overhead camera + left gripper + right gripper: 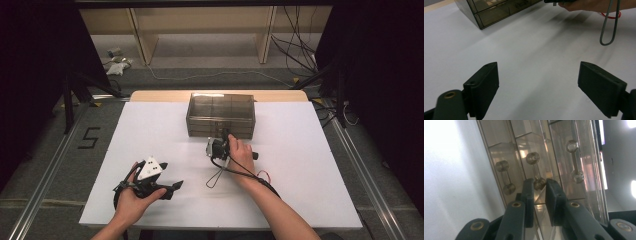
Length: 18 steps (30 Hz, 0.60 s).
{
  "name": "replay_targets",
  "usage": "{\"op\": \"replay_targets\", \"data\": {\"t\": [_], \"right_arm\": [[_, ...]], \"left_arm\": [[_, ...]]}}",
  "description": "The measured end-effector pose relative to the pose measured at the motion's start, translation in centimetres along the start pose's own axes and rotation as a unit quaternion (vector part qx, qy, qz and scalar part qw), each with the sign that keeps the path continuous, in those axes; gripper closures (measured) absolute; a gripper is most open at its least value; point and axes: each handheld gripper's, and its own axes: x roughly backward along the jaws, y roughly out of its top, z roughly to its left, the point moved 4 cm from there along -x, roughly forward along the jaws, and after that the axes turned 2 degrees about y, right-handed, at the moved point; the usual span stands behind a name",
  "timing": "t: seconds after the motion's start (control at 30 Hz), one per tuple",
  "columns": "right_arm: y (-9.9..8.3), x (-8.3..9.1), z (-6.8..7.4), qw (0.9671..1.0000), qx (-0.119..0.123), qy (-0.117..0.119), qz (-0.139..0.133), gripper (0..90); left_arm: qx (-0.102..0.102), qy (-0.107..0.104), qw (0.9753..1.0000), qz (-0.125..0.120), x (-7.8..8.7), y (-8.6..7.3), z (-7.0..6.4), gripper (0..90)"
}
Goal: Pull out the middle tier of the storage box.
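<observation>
With our right gripper (539,185) apparently pinched on the middle drawer handle (535,171) at frame centre and our left gripper (537,82) wide open, a crooked pull could slide the unbraced drawer box (220,115).

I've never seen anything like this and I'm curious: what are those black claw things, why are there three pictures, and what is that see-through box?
A person holds a gripper in each hand. One camera looks down from above; one more rides on each gripper. On the white table stands a smoky clear box of drawers. The right gripper has its jaws nearly closed around the middle drawer handle; whether they touch it, I cannot tell. The left gripper is wide open above bare table, holding nothing.
</observation>
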Motion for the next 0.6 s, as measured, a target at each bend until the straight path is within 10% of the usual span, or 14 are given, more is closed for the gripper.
{"op": "replay_targets", "data": {"t": [0.6], "right_arm": [[0.08, 0.00, 0.26, 0.9998, 0.014, -0.014, 0.003, 78.9]], "left_arm": [[0.000, 0.000, 1.0000, 0.001, -0.09, -0.02, -0.02, 17.2]]}}
